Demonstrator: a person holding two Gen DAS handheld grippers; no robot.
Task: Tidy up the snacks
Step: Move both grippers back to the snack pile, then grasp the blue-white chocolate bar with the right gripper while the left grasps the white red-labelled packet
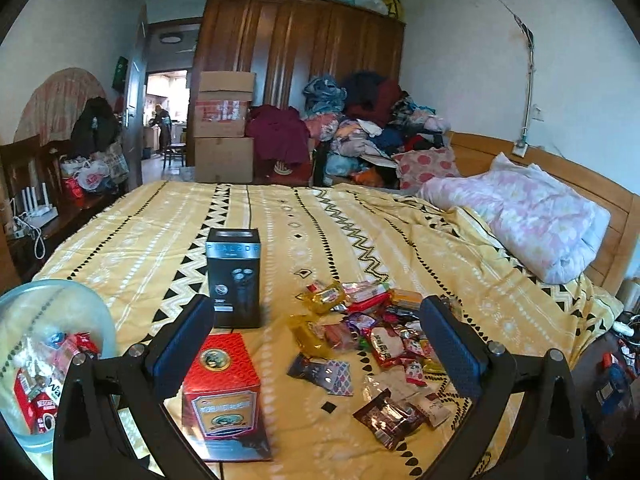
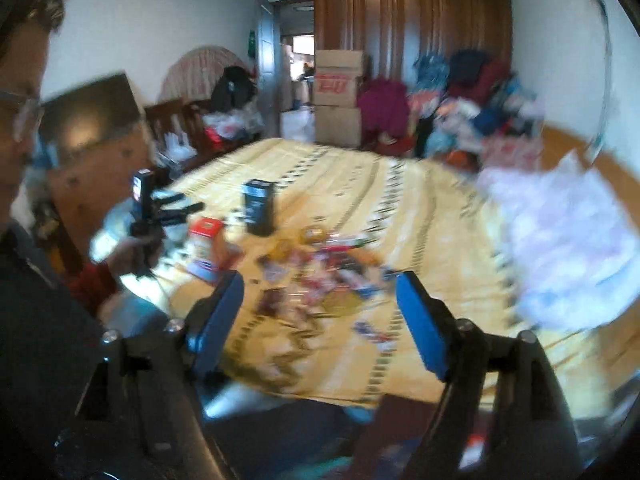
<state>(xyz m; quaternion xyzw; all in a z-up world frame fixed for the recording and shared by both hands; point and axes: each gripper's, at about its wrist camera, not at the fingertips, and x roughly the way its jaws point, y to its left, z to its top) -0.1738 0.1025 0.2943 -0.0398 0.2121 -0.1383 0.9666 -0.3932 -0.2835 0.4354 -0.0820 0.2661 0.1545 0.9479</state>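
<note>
Left gripper (image 1: 316, 344) hovers over the near edge of the bed (image 1: 140, 232), jaws wide apart, nothing between the pads. Right gripper (image 2: 320, 328) also spread wide and empty (that view is heavily motion-blurred, so detail there is poor).

Loose snack packets (image 1: 368, 328) lie in a scattered pile on the yellow patterned bedspread, right of centre in the left wrist view, partly behind the left gripper's right finger (image 1: 452, 344). A dark brown wrapped snack (image 1: 388, 418) sits nearest the camera, just beside a white packet.

Red box (image 1: 222, 392) stands upright near the left finger, touching or just beside it, can't tell which. Black box (image 1: 234, 276) stands upright behind it, further up the bed.

Clear plastic tub (image 1: 44, 312) at far left, already holding several packets (red and white wrappers visible through the wall).

Right wrist view: the person's left hand (image 2: 134, 250) grips the other gripper's handle at left, red sleeve cuff showing. Pink quilt (image 1: 536, 220) bunched at the right side of the bed, well apart from the snacks.
</note>
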